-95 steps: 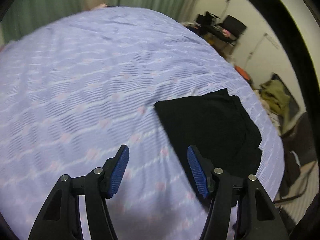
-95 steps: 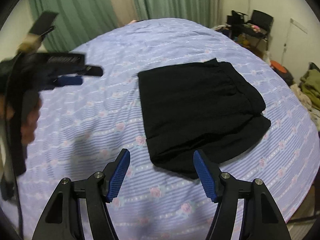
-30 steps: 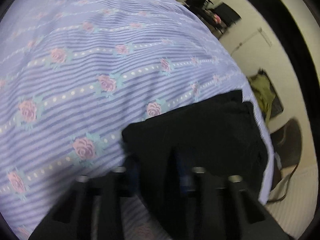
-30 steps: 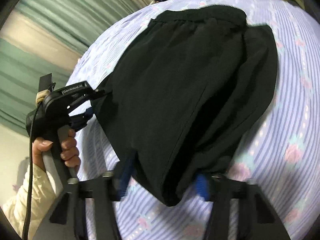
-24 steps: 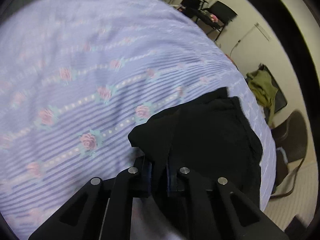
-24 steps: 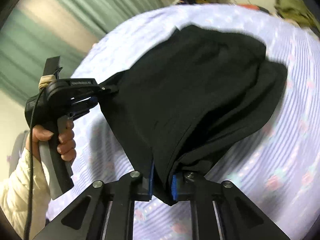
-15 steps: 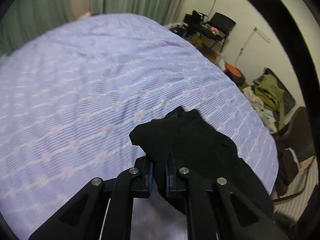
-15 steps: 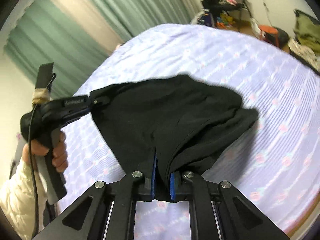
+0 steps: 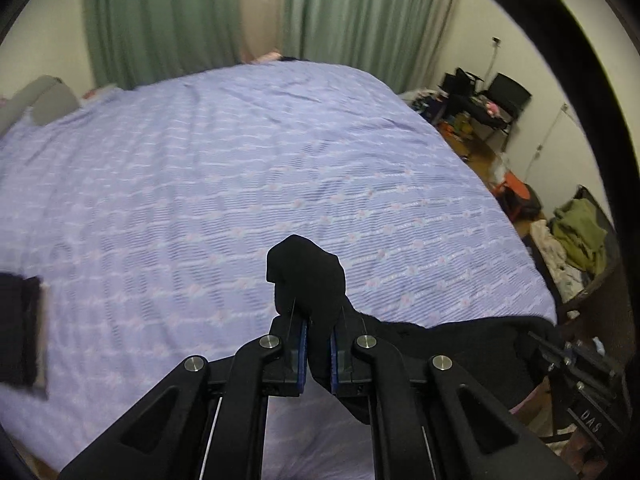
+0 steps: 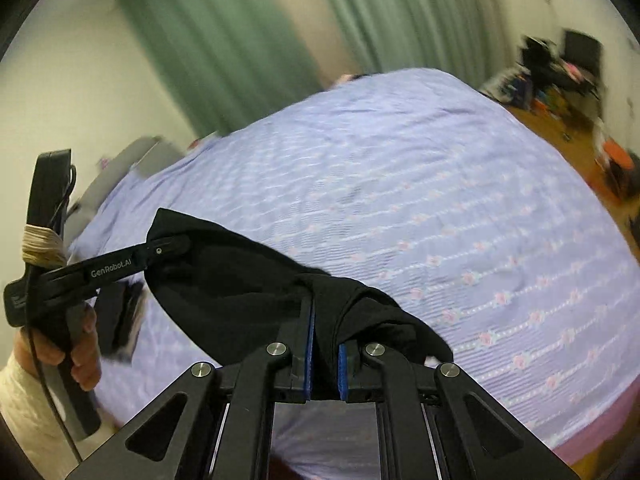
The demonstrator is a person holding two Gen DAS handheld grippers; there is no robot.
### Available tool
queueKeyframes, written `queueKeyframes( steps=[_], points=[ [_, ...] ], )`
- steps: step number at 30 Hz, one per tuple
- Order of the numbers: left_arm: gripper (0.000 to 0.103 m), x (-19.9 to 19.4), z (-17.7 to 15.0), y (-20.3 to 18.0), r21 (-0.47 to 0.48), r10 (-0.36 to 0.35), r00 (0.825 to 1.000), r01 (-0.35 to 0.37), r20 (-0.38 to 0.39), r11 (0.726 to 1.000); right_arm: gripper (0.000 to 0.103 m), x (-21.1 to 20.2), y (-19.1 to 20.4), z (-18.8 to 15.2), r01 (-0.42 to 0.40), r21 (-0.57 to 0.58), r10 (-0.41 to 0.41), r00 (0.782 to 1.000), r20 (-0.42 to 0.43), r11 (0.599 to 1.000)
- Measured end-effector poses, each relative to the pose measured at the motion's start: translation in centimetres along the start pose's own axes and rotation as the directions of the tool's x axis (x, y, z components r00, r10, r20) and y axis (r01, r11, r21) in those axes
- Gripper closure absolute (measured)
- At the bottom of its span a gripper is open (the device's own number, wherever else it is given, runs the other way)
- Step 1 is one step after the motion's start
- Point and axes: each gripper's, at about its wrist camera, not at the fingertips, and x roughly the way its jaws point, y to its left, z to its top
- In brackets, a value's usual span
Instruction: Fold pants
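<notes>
We held one pair of black fabric pants (image 10: 240, 292) up off the bed, gripped at two points. Our left tongs (image 9: 318, 354) were clamped on a bunched corner of the cloth, a dark knob of it standing up just beyond the blue pads (image 9: 301, 354); from there the fabric ran off to the right of those tongs and sagged below them. Our right tongs (image 10: 326, 350) were clamped on another gathered edge, with blue pads (image 10: 309, 354) pressed against the cloth on both sides. In the right wrist view the pants stretched from the right tongs across to the left tongs (image 10: 168, 246), which showed to the left and slightly ahead, gripped by our left hand (image 10: 78, 344) in a cream sleeve.

Ahead of and beneath both tongs lay one bed covered in a lilac striped sheet with small pink roses (image 9: 240, 184). Beyond its far edge hung two green curtains (image 9: 160, 20). Far right of the left tongs stood one black chair (image 9: 510, 94) among blurred clutter, and nearer on the right one olive-green heap of clothing (image 9: 580, 232) on the floor. We saw no containers that we could make out.
</notes>
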Motion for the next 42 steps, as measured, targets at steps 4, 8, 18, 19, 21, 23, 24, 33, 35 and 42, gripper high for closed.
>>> queueKeyframes(
  steps=[4, 8, 18, 19, 21, 23, 24, 33, 35, 42],
  points=[
    [0.094, -4.8, -2.1, 1.3, -0.043, 0.068, 0.997, -0.066, 0.047, 0.997, 0.093, -2.3, 3.2, -0.3, -0.069, -0.098, 0.07, 0.998, 0.0, 0.993],
    [0.094, -8.4, -3.7, 3.2, -0.082, 0.116, 0.989, -0.109, 0.091, 0.991, 0.093, -4.0, 6.4, -0.1, -0.138, -0.167, 0.141, 0.99, 0.005, 0.976],
    [0.094, -13.2, -6.9, 10.8, -0.145, 0.153, 0.978, -0.132, 0.144, 0.981, 0.093, -4.3, 15.1, -0.5, -0.209, -0.243, 0.225, 0.974, 0.038, 0.947],
    [0.094, -13.6, -7.3, 11.8, -0.148, 0.15, 0.978, -0.128, 0.147, 0.981, 0.093, -3.9, 16.0, -0.7, -0.209, -0.248, 0.225, 0.973, 0.039, 0.946],
    [0.093, -14.4, -8.0, 15.0, -0.159, 0.138, 0.978, -0.113, 0.158, 0.981, 0.093, -3.4, 18.9, -1.2, -0.199, -0.255, 0.216, 0.975, 0.04, 0.946],
    [0.094, -15.3, -8.4, 18.1, -0.165, 0.116, 0.979, -0.088, 0.169, 0.982, 0.093, -3.0, 21.8, -1.8, -0.187, -0.253, 0.205, 0.977, 0.048, 0.949],
    [0.094, -15.8, -8.7, 19.7, -0.166, 0.099, 0.979, -0.07, 0.175, 0.984, 0.093, -2.7, 23.0, -2.0, -0.178, -0.249, 0.197, 0.979, 0.053, 0.952],
    [0.094, -21.0, -10.9, 32.3, -0.165, 0.034, 0.98, -0.001, 0.195, 0.986, 0.093, -0.8, 34.5, -4.9, -0.144, -0.133, 0.155, 0.985, 0.072, 0.981],
    [0.094, -21.7, -11.5, 34.4, -0.198, 0.042, 0.981, -0.004, 0.189, 0.98, 0.093, -0.6, 37.0, -5.4, -0.161, -0.157, 0.17, 0.984, 0.049, 0.974],
    [0.094, -24.7, -14.4, 41.7, -0.37, 0.092, 0.972, -0.005, 0.218, 0.929, 0.093, 0.8, 43.4, -6.7, -0.265, -0.254, 0.268, 0.963, -0.025, 0.93]
  ],
)
